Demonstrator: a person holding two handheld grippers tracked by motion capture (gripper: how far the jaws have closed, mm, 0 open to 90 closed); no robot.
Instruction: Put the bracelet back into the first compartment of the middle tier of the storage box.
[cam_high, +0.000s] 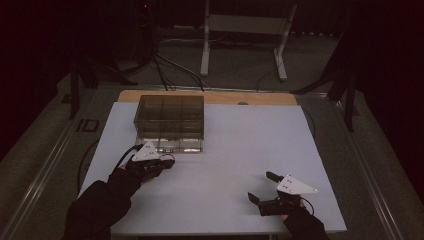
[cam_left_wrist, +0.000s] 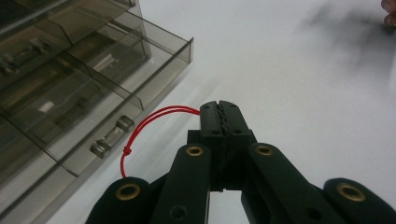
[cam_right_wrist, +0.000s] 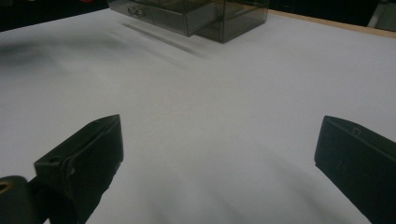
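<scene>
- The left gripper (cam_left_wrist: 219, 112), jaws pressed together on a red cord (cam_left_wrist: 154, 116), is hovering just beside the drawer handle (cam_left_wrist: 112, 136) near the worktop's left edge.
- The right gripper (cam_high: 267, 186), jaws spread wide and holding nothing, is resting well apart by the near edge.

High view: set above the near edge of the white table (cam_high: 225, 150), looking forward and down, far enough to take in the whole top and the floor beyond. Left gripper view: riding low behind the closed jaws of the left gripper (cam_left_wrist: 219, 116), very near — drawer box (cam_left_wrist: 70, 79) just left of the jaw tips. Right gripper view: low over the tabletop, looking between the spread jaws of the right gripper (cam_right_wrist: 219, 149) — the same drawer box (cam_right_wrist: 196, 14) far ahead, beyond the jaws. Shared by all three: box and white tabletop.
</scene>
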